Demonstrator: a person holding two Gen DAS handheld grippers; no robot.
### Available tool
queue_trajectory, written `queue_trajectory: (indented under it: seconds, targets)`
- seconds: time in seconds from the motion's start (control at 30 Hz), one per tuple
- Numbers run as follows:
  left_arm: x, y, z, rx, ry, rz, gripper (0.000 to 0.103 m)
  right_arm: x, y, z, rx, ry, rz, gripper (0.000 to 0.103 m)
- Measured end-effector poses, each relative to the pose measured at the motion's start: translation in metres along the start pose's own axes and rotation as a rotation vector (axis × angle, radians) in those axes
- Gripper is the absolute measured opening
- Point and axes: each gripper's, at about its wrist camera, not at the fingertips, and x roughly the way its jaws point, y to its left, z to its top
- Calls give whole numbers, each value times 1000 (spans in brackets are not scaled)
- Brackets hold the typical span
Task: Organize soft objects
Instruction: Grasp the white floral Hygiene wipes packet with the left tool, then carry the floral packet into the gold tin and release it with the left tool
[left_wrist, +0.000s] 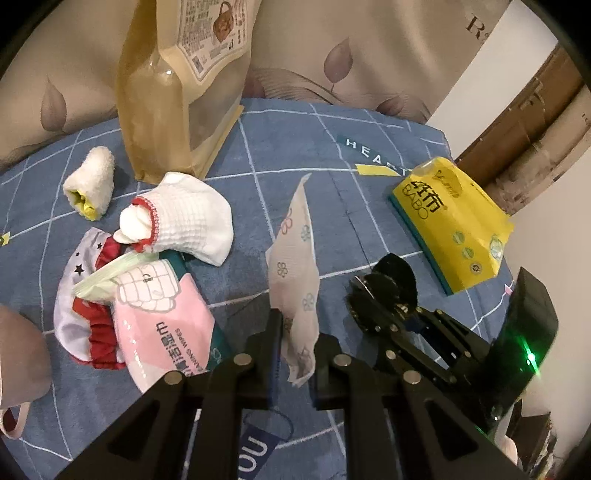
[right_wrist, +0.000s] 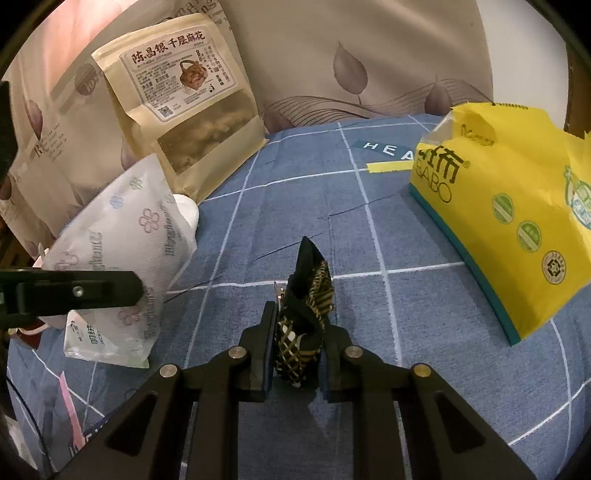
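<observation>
My left gripper (left_wrist: 297, 332) is shut on a white flower-printed tissue pack (left_wrist: 295, 266), held upright above the blue checked bedspread (left_wrist: 295, 155); the pack also shows in the right wrist view (right_wrist: 122, 258). My right gripper (right_wrist: 297, 343) is shut on a black and gold patterned cloth item (right_wrist: 306, 310), and it shows in the left wrist view (left_wrist: 384, 295). To the left lie a white sock (left_wrist: 192, 221), a rolled white towel (left_wrist: 90, 181), a pink wet-wipes pack (left_wrist: 166, 321) and a red-trimmed star cloth (left_wrist: 81, 288).
A yellow tissue pack (left_wrist: 450, 221) lies at the right, also in the right wrist view (right_wrist: 509, 206). A tall kraft snack bag (left_wrist: 177, 85) stands at the back against leaf-printed bedding (left_wrist: 332, 55). A pinkish cloth (left_wrist: 18, 350) sits at the far left.
</observation>
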Motion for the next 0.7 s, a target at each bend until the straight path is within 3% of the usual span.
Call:
queue_trajectory:
  seconds: [0.7]
  targets:
    - [-59, 15, -26, 12, -54, 15, 11, 1, 3, 0, -17, 1, -12, 18]
